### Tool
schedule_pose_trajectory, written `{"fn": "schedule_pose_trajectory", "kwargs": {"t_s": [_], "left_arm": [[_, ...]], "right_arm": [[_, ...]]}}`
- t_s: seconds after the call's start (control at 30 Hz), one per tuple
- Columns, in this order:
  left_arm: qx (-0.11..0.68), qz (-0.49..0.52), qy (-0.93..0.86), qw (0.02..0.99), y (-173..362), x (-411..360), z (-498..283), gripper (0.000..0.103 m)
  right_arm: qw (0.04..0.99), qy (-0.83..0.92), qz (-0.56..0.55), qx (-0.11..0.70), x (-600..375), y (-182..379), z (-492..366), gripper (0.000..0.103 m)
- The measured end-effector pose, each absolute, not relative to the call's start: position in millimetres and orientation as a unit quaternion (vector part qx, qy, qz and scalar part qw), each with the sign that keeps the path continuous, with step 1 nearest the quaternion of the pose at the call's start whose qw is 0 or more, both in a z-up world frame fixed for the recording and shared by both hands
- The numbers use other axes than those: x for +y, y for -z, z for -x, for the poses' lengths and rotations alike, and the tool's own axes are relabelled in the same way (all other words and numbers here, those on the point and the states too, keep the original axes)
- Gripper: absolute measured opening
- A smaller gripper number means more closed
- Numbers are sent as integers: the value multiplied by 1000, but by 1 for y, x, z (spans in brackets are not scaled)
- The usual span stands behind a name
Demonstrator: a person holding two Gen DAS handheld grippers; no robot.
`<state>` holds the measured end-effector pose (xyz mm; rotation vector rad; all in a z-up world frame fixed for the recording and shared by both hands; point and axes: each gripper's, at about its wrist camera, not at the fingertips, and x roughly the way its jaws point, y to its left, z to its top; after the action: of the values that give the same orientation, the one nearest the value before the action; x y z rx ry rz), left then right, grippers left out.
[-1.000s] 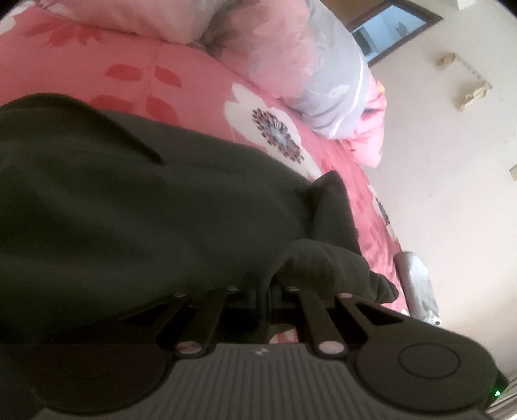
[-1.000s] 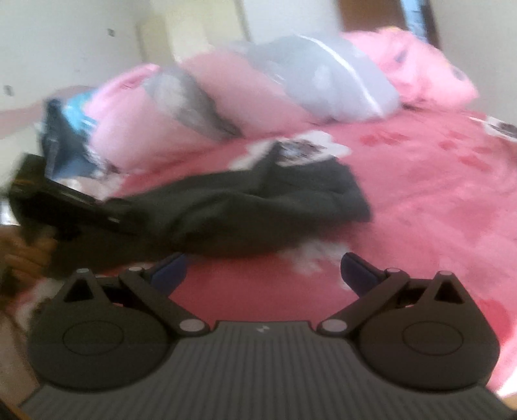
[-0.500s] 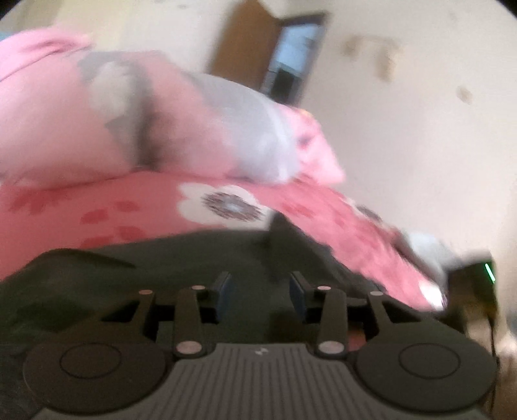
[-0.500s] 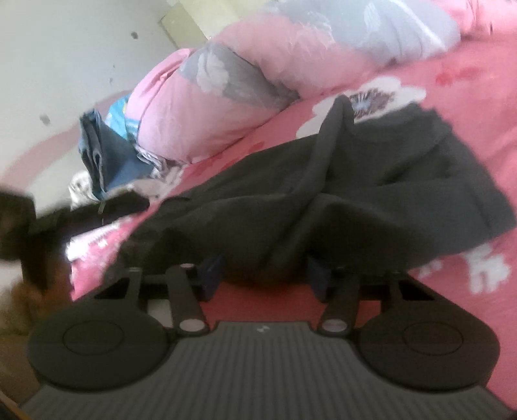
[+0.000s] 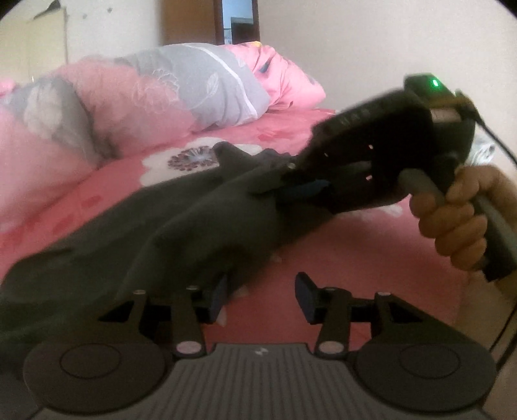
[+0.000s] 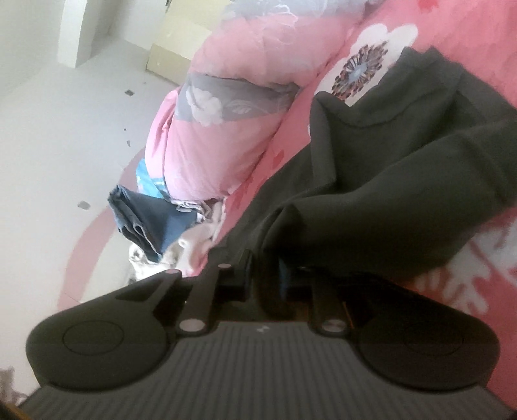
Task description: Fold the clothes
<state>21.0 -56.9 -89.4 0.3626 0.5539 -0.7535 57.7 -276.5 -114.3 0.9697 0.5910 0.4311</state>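
Note:
A dark grey garment (image 5: 181,219) lies crumpled on the pink floral bedsheet (image 5: 362,258). At the bottom of the left wrist view my left gripper (image 5: 262,295) has its jaws opening, with only sheet between them; the cloth's edge brushes the left fingertip (image 5: 219,295). A hand (image 5: 458,219) holds my right gripper (image 5: 284,185), which bites into the garment's far side. In the right wrist view the right gripper (image 6: 265,273) is rolled sideways. Its jaws are closing on a thick fold of the garment (image 6: 387,181), and the pads press the cloth.
A rolled pink and grey quilt (image 5: 145,97) lies along the back of the bed, seen too as the quilt (image 6: 226,113). Blue and white clothes (image 6: 145,226) are piled at the bed's edge by the white wall. A brown door (image 5: 239,22) stands behind.
My left gripper let go of the garment, opened, rolled level and drew back. My right gripper came in from wide open and closed around a fold of the garment.

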Motion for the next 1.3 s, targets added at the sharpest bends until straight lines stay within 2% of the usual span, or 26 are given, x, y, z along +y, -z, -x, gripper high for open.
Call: {"fn": "schedule_pose_trajectory", "kwargs": {"t_s": [0.13,0.17,0.3,0.4,0.87,1.1,1.3], "left_arm": [[258,-198,333,885,94,-74,-27,47],[259,-199,325,888,94,-74,-29,44],[269,-192,301,895,94,-74,-41,14],[271,-180,299,897,90,-70,-47,3],[312,-61,411,854,43,-11,-34,1],[302,-128,469,820,53,8,-9,1],[307,-174,484,801,76,10,3,1]], "right_arm": [[808,-214,-472,278,-278,115,-72,14],[806,-216,-476,278,-279,115,-74,14],[799,-222,-487,273,-283,115,-78,14],[796,-223,-493,272,-285,117,-78,14],[793,-232,-502,255,-296,113,-43,15],[799,-222,-489,271,-287,113,20,15],[796,-136,-513,290,-295,131,76,17]]}}
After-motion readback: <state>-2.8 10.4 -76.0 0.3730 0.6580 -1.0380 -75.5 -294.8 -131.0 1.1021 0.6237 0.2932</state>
